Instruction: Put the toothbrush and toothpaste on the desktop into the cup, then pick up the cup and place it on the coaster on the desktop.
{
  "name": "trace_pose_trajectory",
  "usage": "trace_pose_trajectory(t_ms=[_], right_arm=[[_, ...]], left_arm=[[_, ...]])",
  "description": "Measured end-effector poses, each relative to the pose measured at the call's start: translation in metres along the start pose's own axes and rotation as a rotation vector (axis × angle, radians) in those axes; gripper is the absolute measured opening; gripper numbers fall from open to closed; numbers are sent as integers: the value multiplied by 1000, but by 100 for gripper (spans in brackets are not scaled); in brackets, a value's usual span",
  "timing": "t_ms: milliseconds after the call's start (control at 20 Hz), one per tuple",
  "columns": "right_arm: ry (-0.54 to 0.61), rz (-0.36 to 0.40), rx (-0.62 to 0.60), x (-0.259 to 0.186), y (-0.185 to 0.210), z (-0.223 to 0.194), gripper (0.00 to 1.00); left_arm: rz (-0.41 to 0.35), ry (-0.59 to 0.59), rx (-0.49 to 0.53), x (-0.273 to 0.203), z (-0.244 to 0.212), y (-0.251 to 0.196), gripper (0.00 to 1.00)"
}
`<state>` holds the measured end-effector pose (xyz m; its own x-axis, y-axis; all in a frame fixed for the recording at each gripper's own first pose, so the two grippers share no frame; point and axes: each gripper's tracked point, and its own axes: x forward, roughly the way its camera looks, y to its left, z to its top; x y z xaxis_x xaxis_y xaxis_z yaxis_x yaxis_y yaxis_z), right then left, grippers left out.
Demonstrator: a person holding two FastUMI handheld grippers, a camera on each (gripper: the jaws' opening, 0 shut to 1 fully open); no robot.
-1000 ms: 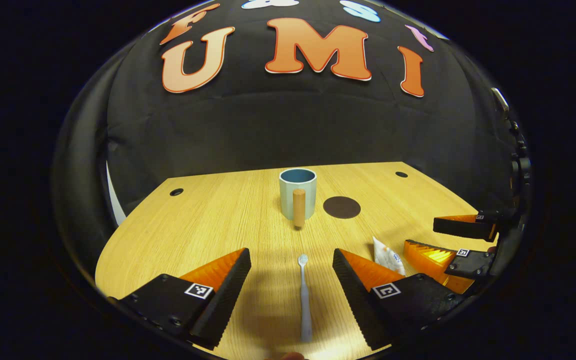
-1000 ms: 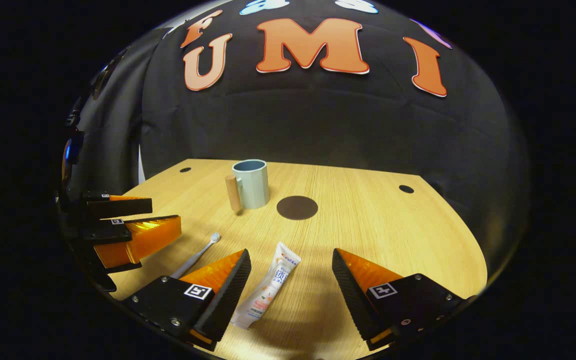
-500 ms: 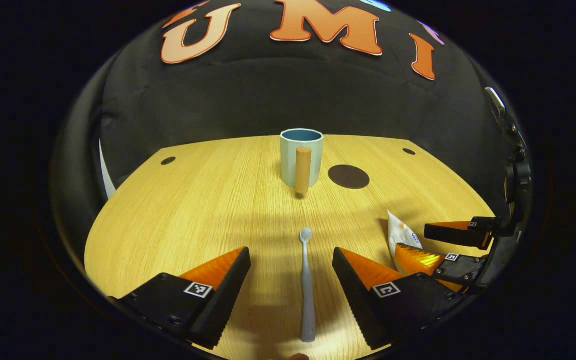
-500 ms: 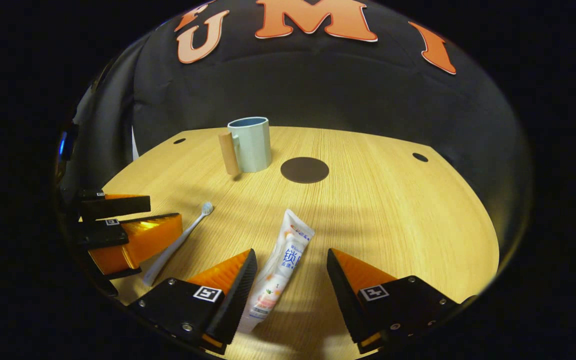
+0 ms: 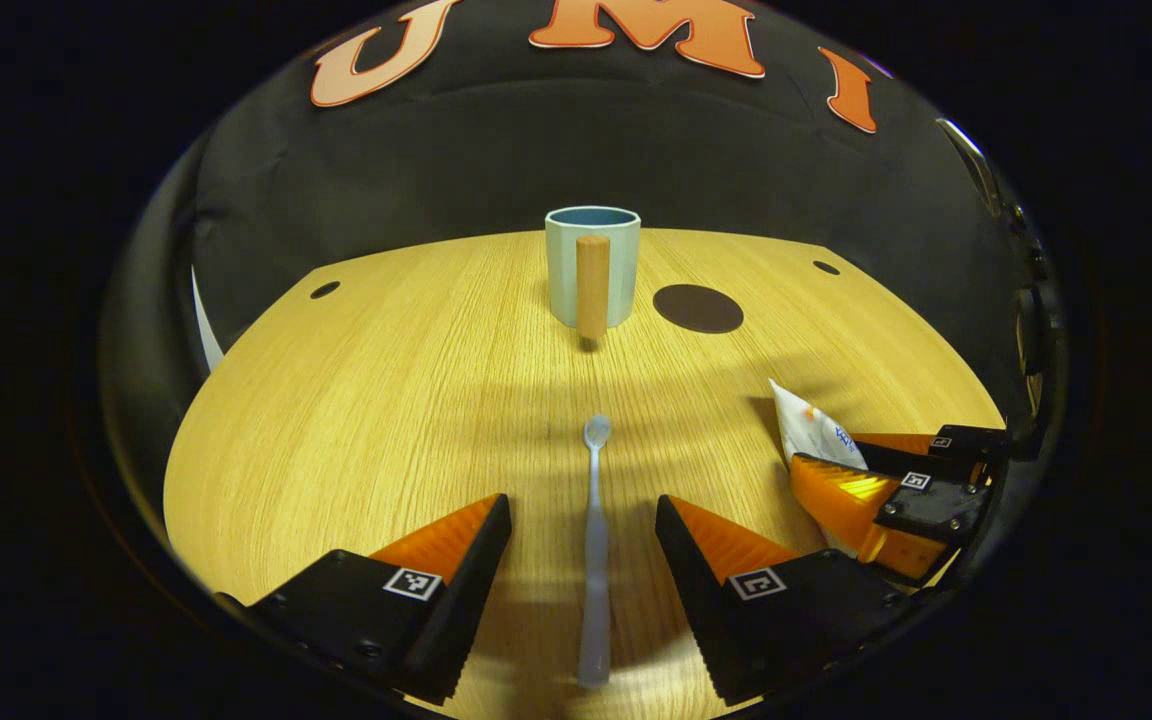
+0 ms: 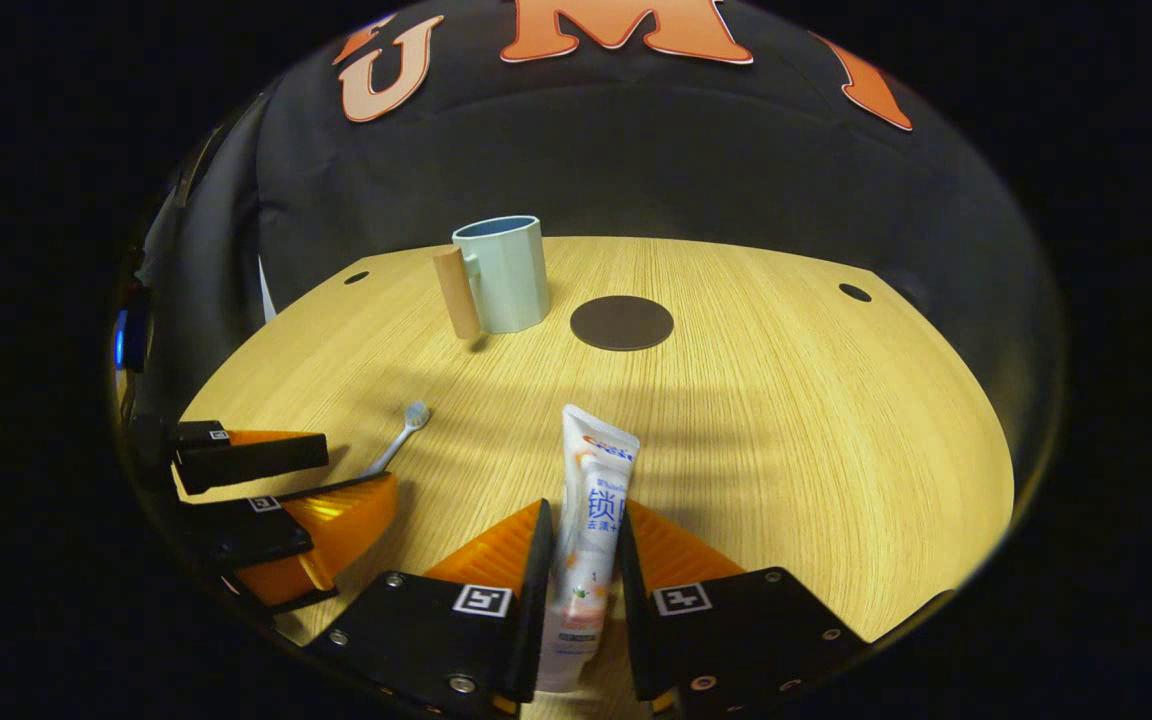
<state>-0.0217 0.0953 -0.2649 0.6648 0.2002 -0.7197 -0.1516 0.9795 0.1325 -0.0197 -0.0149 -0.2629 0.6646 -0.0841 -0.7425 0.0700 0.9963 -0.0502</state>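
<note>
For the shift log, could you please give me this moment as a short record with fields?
left gripper: open, fingers on either side of the toothbrush, not gripping it
toothbrush: flat on the table, head toward the cup
right gripper: shut on the toothpaste
toothpaste: between the fingers, flat crimped end toward the cup
cup: upright at the back of the table, nothing seen inside
coaster: bare, beside the cup
</note>
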Motion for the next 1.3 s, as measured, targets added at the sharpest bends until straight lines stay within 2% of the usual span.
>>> trace_pose_trajectory(t_ms=[50, 100, 150, 300, 450, 500, 650, 850, 950, 1300], right_arm=[[-1, 0, 4, 1, 0, 2, 31], [-6, 9, -2, 5, 4, 2, 23], [-12, 14, -6, 7, 5, 3, 21], [-19, 13, -8, 6, 3, 5, 15], [-28, 9, 4, 3, -1, 9, 13], [-43, 6, 3, -1, -1, 12, 13], [-93, 13, 17, -15, -6, 26, 13], [-152, 13, 28, -29, -9, 42, 13], [-170, 16, 29, -35, -9, 43, 13], [-247, 13, 32, -46, -11, 66, 13]], left_arm=[[0, 8, -3, -1, -1, -1, 88], [3, 18, -2, -1, -3, -1, 70], [4, 19, 0, -2, -2, -2, 71], [2, 49, 7, -2, -3, -8, 65], [17, 82, 16, 4, -6, -9, 26], [30, 80, 8, 5, -6, -6, 26], [20, 76, 10, 9, -10, 0, 8], [-1, 36, -2, 10, -15, 10, 9], [18, -14, 0, 12, -9, 19, 9], [21, -259, 24, 2, 27, 28, 9]])
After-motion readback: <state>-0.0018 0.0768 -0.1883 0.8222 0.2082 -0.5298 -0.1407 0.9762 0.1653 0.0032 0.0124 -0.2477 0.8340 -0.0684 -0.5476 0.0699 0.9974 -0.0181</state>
